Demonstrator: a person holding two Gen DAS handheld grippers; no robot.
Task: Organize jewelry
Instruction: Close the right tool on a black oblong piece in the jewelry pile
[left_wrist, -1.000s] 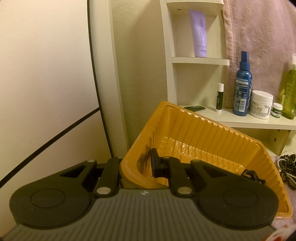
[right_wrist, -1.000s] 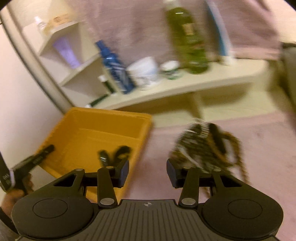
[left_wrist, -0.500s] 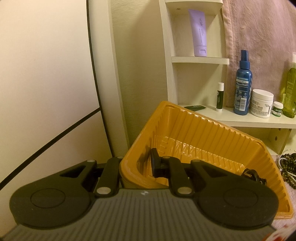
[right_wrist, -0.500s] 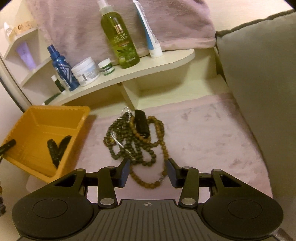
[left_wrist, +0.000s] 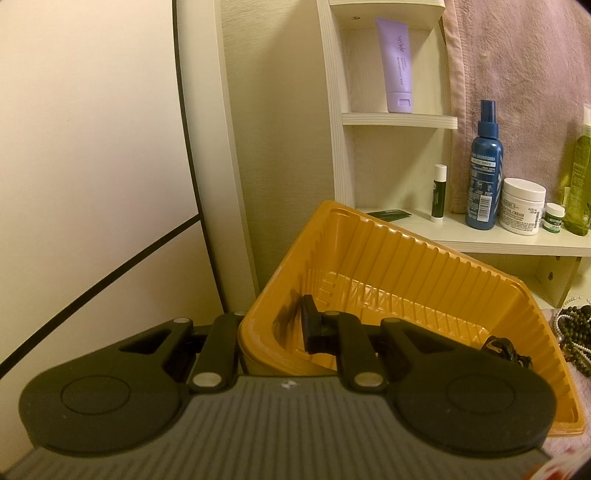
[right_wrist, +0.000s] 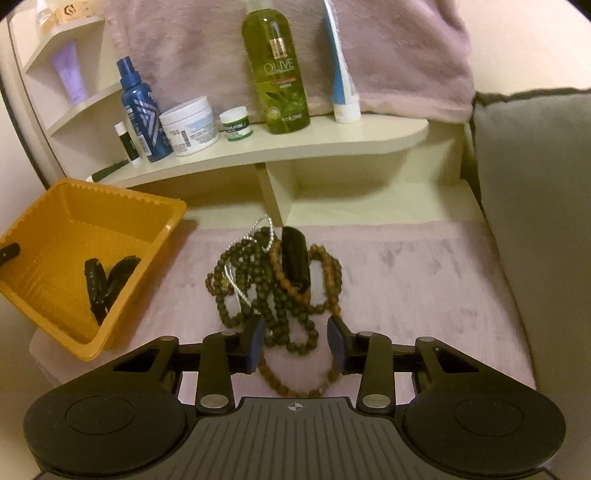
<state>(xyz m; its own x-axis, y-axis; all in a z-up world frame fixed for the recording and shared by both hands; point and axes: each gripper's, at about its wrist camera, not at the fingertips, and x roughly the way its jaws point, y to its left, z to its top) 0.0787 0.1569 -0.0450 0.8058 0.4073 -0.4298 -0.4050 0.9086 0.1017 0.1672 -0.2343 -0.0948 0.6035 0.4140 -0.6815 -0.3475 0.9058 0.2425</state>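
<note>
A: On the pink mat (right_wrist: 406, 273), just ahead of the right gripper (right_wrist: 295, 341), lies the bead pile (right_wrist: 273, 280): dark green strands, a brown strand, a thin silver chain (right_wrist: 258, 230), and a black bracelet (right_wrist: 295, 258) lying on top.

B: And the tongs there?

A: Partly apart, and they have just been closing. The near loops of green and brown beads sit between the two blue pads (right_wrist: 256, 341), but the pads are not pressing on them.

B: The other hand?

A: The left gripper (left_wrist: 273, 328) is clamped on the near wall of the orange tray (left_wrist: 424, 258); one finger is inside the tray, the other outside, with the wall pinched between. The tray is tilted, its far side raised.

B: Anything in it?

A: A dark bracelet (right_wrist: 105, 284), two black bands crossed in a V in the right view. In the left view only a bit of it shows at the tray's right rim.

B: Behind all that?

A: A shelf (right_wrist: 295, 147) with an olive bottle (right_wrist: 275, 70), a blue spray (right_wrist: 142, 110), a white jar (right_wrist: 190, 125) and a small pot (right_wrist: 234, 123). A grey cushion (right_wrist: 535, 221) is at the mat's right edge.
</note>
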